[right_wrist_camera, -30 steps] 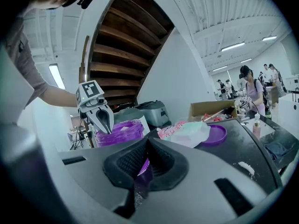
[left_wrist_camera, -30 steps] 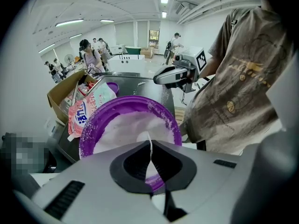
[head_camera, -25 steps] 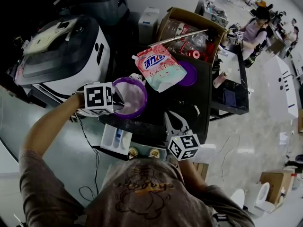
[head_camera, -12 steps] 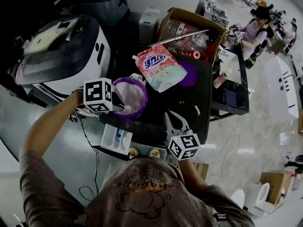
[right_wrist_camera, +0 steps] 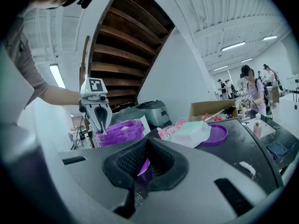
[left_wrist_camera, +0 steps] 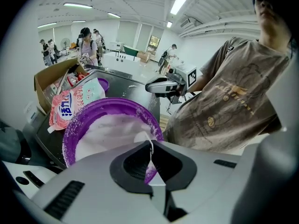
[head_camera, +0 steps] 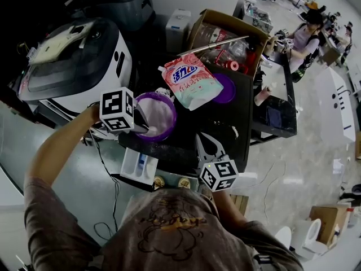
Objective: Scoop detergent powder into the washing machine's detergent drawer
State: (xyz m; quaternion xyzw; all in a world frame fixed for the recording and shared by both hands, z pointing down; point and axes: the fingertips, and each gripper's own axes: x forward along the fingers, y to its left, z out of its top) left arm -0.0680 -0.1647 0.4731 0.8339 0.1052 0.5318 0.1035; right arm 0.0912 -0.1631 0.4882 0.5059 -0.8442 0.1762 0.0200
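I see the white washing machine point(head_camera: 73, 66) with its dark lid at the far left, beside the black table point(head_camera: 237, 123) where everything else sits. An open cardboard box point(head_camera: 210, 20) stands at the table's far edge, and a pink-and-white detergent pouch point(head_camera: 189, 79) lies flat in front of it, partly over a purple lid point(head_camera: 227, 89). Nearer me is the round purple tub point(head_camera: 172, 117), filled with white detergent powder point(head_camera: 157, 114) that also dusts its rim. The white detergent drawer point(head_camera: 128, 164) juts out below the table's near edge, just under the tub. My left gripper point(left_wrist_camera: 150, 143) reaches into the tub, jaws pinched together on a thin pale scoop point(left_wrist_camera: 144, 136) whose tip touches the powder. My right gripper point(right_wrist_camera: 147, 146) rests low over the table, well apart from the tub, jaws closed on a small purple piece point(right_wrist_camera: 141, 171) I cannot identify.
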